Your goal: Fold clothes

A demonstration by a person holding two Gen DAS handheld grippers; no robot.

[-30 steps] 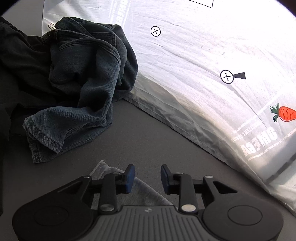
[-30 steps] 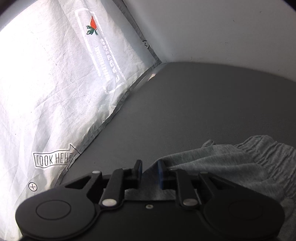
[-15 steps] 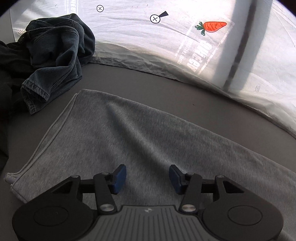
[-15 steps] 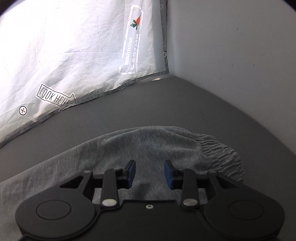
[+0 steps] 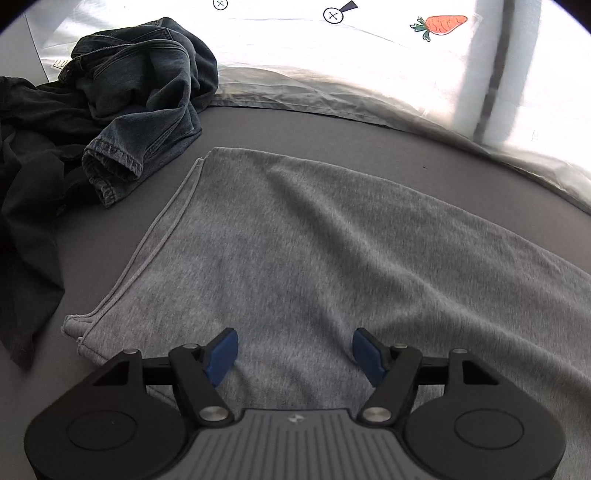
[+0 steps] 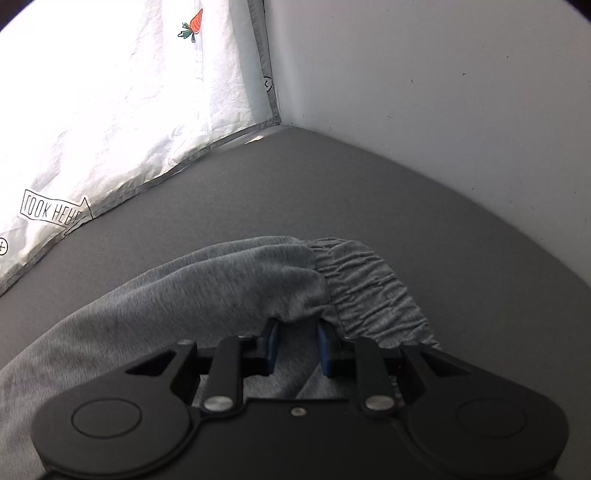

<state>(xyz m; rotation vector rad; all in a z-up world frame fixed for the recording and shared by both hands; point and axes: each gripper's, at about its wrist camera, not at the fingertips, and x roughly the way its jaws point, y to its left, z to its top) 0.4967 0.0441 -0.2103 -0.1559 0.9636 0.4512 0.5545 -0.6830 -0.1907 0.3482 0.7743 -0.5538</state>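
Grey sweatpants (image 5: pixel 332 236) lie spread flat on a dark grey tabletop (image 5: pixel 303 125), their long axis running from the leg hems at the left to the gathered elastic waistband (image 6: pixel 373 284) at the right. The cloth looks already doubled, 1 leg over the other, with 2 hem edges stacked at the left end.

Directly over the hem end is the left gripper (image 5: pixel 293 350), pitched steeply downward. Its jaws have just been opening and now stand well apart, with blue pads clear of the fabric; cloth lies beneath them but nothing is pinched.

At the other end sits the right gripper (image 6: pixel 297 345), also angled down. Its jaws have just been closing, and a bunched fold of fabric beside the waistband runs down between the 2 blue pads. Whether the pads already press on that fold cannot be told, since a sliver of gap seems to remain on each side.

So each hand is nearest its own end of the garment. The next fold, judging by this layout, would carry 1 end along the long axis toward the other.

Farther out, crumpled dark denim jeans (image 5: pixel 144 96) and a black garment (image 5: pixel 29 177) are heaped at the left, close to the hems. Behind is a white sheet (image 5: pixel 369 66) printed with a carrot (image 5: pixel 443 24) and crosshair marks. A pale wall (image 6: pixel 443 92) bounds the right side.
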